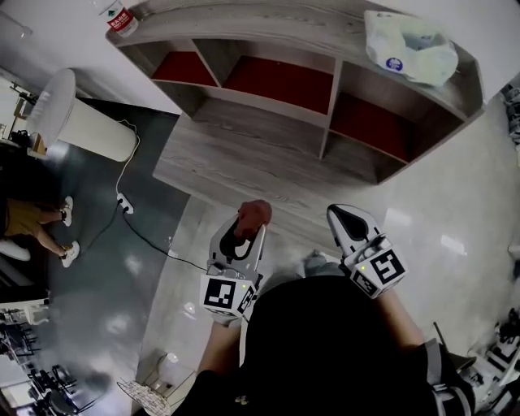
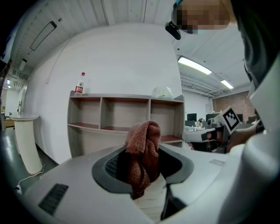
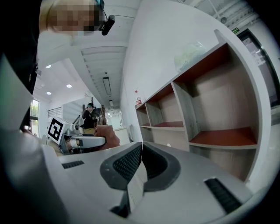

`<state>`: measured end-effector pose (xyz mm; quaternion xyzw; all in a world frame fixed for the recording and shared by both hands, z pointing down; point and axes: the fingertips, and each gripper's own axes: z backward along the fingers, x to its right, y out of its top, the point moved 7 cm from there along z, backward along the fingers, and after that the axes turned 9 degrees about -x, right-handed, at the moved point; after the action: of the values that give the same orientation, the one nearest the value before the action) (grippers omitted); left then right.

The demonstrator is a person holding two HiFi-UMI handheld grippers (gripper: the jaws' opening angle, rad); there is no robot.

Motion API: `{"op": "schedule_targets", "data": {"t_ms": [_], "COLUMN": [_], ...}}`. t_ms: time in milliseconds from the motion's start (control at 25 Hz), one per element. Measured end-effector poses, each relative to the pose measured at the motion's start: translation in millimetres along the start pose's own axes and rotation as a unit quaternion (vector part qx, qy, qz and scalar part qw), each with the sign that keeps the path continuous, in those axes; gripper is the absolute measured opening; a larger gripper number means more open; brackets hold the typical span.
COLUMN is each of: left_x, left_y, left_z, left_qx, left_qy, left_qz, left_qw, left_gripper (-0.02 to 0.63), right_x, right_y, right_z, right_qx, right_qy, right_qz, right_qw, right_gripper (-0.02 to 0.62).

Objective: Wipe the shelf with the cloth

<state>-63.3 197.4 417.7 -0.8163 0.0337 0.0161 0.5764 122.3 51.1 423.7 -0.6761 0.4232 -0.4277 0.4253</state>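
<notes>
A wooden shelf (image 1: 244,154) with red-backed compartments stands against the white wall ahead, also seen in the left gripper view as the shelf (image 2: 124,127) and in the right gripper view as the shelf (image 3: 205,118). My left gripper (image 1: 248,223) is shut on a reddish-brown cloth (image 1: 253,215), which bunches up between the jaws as the cloth (image 2: 142,148). My right gripper (image 1: 345,218) is held beside it, jaws closed together with nothing between them. Both grippers are held short of the shelf, apart from it.
A water bottle (image 1: 120,18) and a white plastic bag (image 1: 410,45) lie on the shelf top. A white cylindrical stand (image 1: 77,114) is at the left, with a cable and power strip (image 1: 123,203) on the floor. A person's feet (image 1: 65,231) are at far left.
</notes>
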Motion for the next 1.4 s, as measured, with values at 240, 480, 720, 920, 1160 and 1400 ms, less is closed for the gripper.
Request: {"op": "schedule_targets", "data": {"t_ms": [240, 480, 720, 920, 1160, 1400], "left_x": [-14, -49, -109, -160, -192, -204], "left_y": [15, 29, 49, 73, 95, 110], "left_z": [-26, -45, -79, -119, -175, -232], "left_qx": [-0.003, -0.004, 0.000, 0.007, -0.002, -0.025], "left_qy": [0.026, 0.018, -0.012, -0.042, -0.064, -0.059], "left_qz": [0.006, 0.000, -0.017, -0.033, -0.063, -0.096], "left_qw": [0.9996, 0.9998, 0.9998, 0.9985, 0.9960, 0.9933], "left_gripper": [0.172, 0.172, 0.172, 0.172, 0.171, 0.172], "right_x": [26, 33, 34, 33, 37, 39], "right_y": [10, 22, 36, 47, 49, 48], "right_z": [-26, -60, -102, -130, -134, -126], "right_qx": [-0.007, -0.010, -0.007, -0.005, 0.007, 0.018], "right_qy": [0.019, 0.007, -0.041, -0.091, -0.154, -0.219], "right_qz": [-0.002, -0.010, -0.025, -0.032, -0.043, -0.064], "right_qw": [1.000, 1.000, 0.999, 0.995, 0.987, 0.973], "right_gripper": [-0.003, -0.003, -0.003, -0.003, -0.003, -0.003]}}
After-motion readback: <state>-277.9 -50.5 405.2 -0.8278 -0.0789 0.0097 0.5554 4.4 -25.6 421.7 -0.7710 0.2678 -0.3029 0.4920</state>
